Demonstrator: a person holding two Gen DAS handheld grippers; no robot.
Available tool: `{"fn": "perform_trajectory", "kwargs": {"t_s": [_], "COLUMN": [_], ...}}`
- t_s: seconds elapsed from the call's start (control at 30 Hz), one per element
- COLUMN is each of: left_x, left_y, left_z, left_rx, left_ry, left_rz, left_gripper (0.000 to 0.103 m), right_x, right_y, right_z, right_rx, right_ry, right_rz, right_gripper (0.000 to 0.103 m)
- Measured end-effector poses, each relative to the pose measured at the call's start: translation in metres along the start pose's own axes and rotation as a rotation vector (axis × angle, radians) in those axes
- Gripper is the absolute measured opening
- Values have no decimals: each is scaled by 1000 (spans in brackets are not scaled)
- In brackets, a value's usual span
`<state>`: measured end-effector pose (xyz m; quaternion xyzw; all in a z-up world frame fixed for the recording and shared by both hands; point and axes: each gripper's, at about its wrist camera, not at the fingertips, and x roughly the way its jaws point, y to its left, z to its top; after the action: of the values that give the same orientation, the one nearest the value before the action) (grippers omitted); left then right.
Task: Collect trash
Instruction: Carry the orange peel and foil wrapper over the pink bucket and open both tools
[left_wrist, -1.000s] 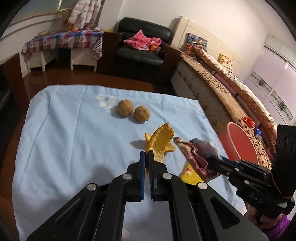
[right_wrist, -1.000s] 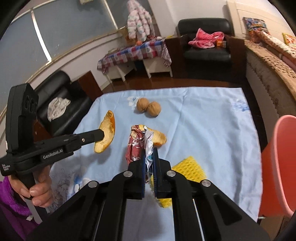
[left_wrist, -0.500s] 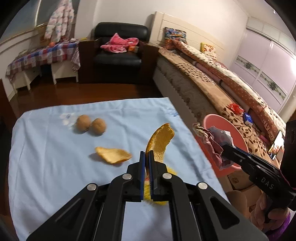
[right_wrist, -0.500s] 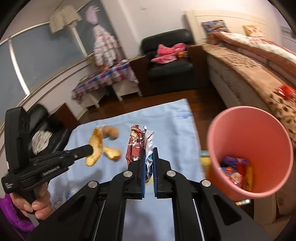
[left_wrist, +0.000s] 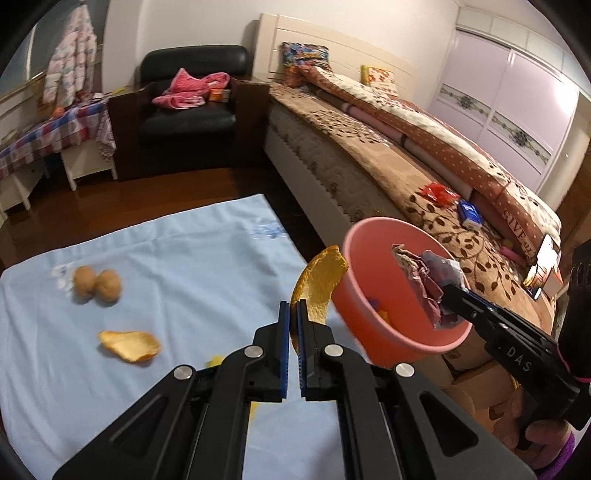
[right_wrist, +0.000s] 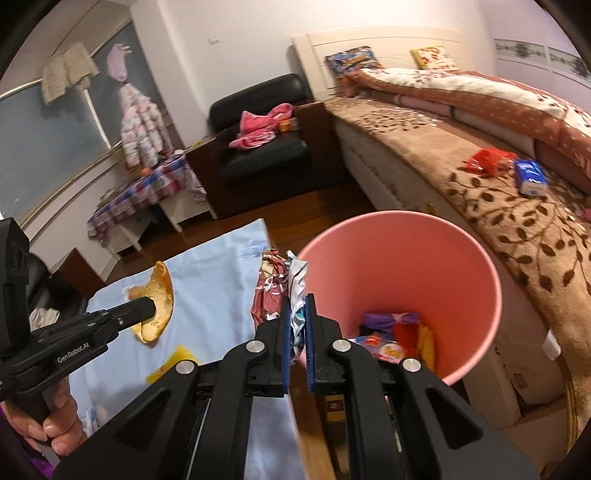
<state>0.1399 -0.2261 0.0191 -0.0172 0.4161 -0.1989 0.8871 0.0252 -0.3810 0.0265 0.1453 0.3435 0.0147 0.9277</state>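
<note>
Jaws on my left gripper pinch a curved, leathery orange peel beside the smooth pink bin. My right gripper clamps a crumpled foil wrapper at its rim.

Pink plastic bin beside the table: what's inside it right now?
The pink plastic bin holds colourful wrappers at the bottom: purple, red, yellow. Its near wall and the right tool cover part of the floor.

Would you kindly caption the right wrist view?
Right gripper carries a crumpled wrapper toward the pink bin.
</note>
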Motion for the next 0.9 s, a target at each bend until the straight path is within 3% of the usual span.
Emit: {"fn": "perform_trajectory", "kwargs": {"t_s": [0.43,0.9], "left_x": [50,90], "left_y": [-58,-82], "left_z": [14,22], "left_rx": [79,94], "left_ry": [70,114], "left_rz": [-145,-188], "left_gripper": [3,4], "right_x": [10,32], "right_y": [-37,-66], "right_z": [3,2], "right_rx": [41,121], "right_ry": [2,42], "right_rz": [-100,-155], "right_gripper": [7,7]}}
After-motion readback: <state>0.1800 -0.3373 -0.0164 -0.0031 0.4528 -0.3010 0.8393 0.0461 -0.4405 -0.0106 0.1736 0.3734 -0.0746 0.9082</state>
